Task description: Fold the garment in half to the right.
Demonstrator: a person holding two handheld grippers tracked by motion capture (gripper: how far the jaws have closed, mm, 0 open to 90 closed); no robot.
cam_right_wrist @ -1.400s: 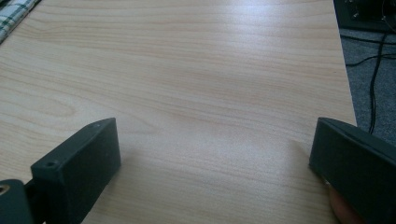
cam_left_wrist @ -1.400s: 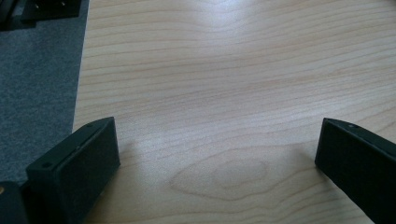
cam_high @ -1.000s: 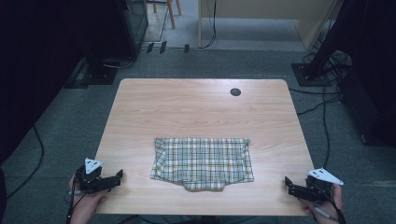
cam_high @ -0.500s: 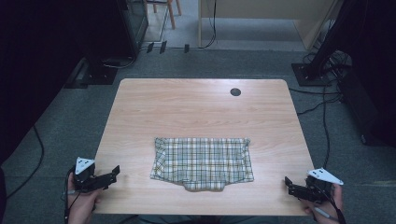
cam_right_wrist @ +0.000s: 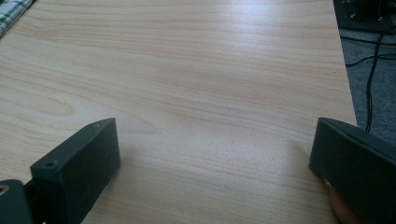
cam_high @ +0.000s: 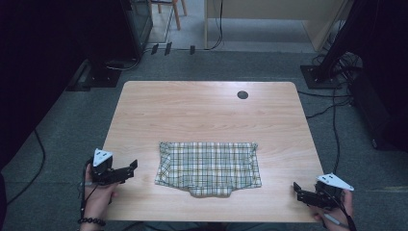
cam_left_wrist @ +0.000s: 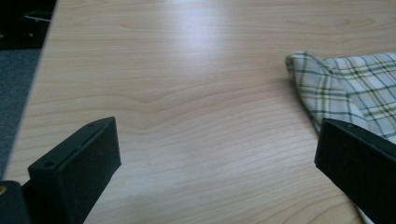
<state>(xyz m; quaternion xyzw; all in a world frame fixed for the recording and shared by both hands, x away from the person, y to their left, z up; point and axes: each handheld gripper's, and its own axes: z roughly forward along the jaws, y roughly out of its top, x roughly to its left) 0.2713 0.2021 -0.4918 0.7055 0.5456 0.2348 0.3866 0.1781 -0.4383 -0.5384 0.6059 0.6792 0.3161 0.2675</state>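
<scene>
The plaid cloth [cam_high: 209, 168] lay folded flat on the wooden bench [cam_high: 207, 110], near the front edge and about midway across, with a small flap protruding from its near side. No gripper touched it.

The left gripper [cam_high: 129, 169] was held low over the front left part of the bench, pointing towards the cloth's left edge and standing near that edge but apart from it. In the left gripper view its fingers [cam_left_wrist: 74, 172] were spread wide, with bare bench between them; a rounded corner of the plaid cloth [cam_left_wrist: 336, 93] appeared ahead of the right-hand finger, part of it hidden behind that finger.

The right gripper [cam_high: 299, 190] was held at the front right corner of the bench, well apart from the cloth and pointing leftwards. In the right gripper view its fingers [cam_right_wrist: 77, 172] were likewise spread wide over bare wood, empty, with a sliver of cloth [cam_right_wrist: 11, 11] at the top left corner.

A dark round grommet [cam_high: 242, 95] sat in the far right part of the bench top. Cables [cam_high: 332, 120] ran over the grey floor to the right.
</scene>
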